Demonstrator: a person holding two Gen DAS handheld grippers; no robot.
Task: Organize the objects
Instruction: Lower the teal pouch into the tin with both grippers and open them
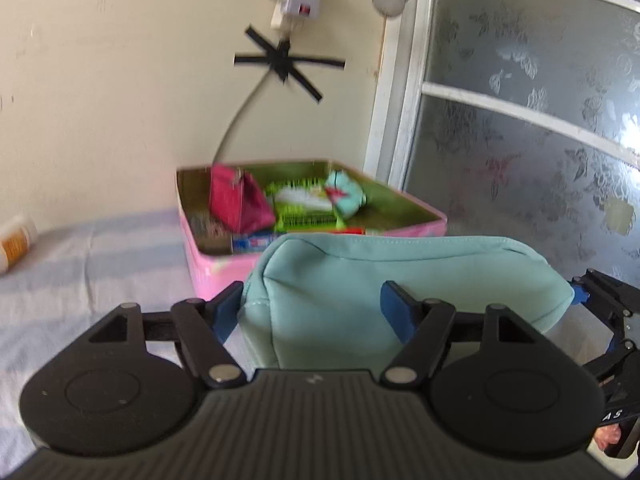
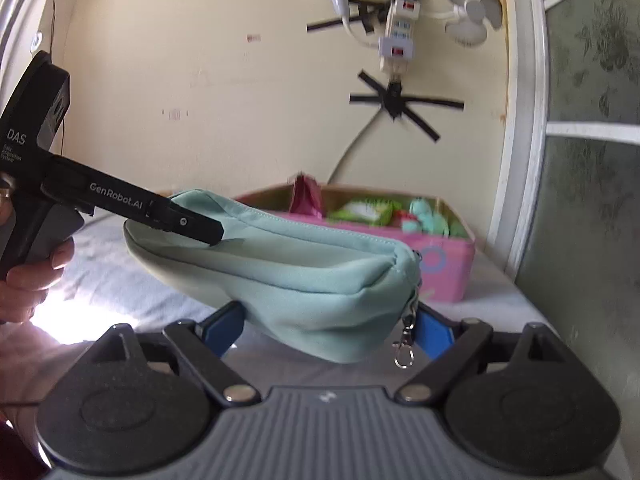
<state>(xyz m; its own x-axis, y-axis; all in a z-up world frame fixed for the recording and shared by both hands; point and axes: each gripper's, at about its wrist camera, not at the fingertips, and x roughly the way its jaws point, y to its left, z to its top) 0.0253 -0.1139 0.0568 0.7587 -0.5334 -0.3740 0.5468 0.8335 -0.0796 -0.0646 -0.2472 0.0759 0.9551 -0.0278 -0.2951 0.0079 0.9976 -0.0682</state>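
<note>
A mint pouch [image 1: 400, 280] was held off the bed [image 1: 80, 280] between both sets of jaws, one gripper at each end.

The left gripper [image 1: 312, 308] and right gripper [image 2: 332, 324] were closed on it; a swivel clasp [image 2: 404, 344] was shown only by the right view.

- Soft daylight fills both views; the cream wall [image 1: 120, 100] is evenly lit, without hard shadows.
- In the right wrist view a blown-out white glare patch sits on the bed sheet [image 2: 56, 304] at the left edge.
- The pink box [image 1: 208, 268] and its contents are smeared by motion blur.
- Fisheye distortion bows the window frame [image 2: 524, 120] and darkens the corners.
</note>
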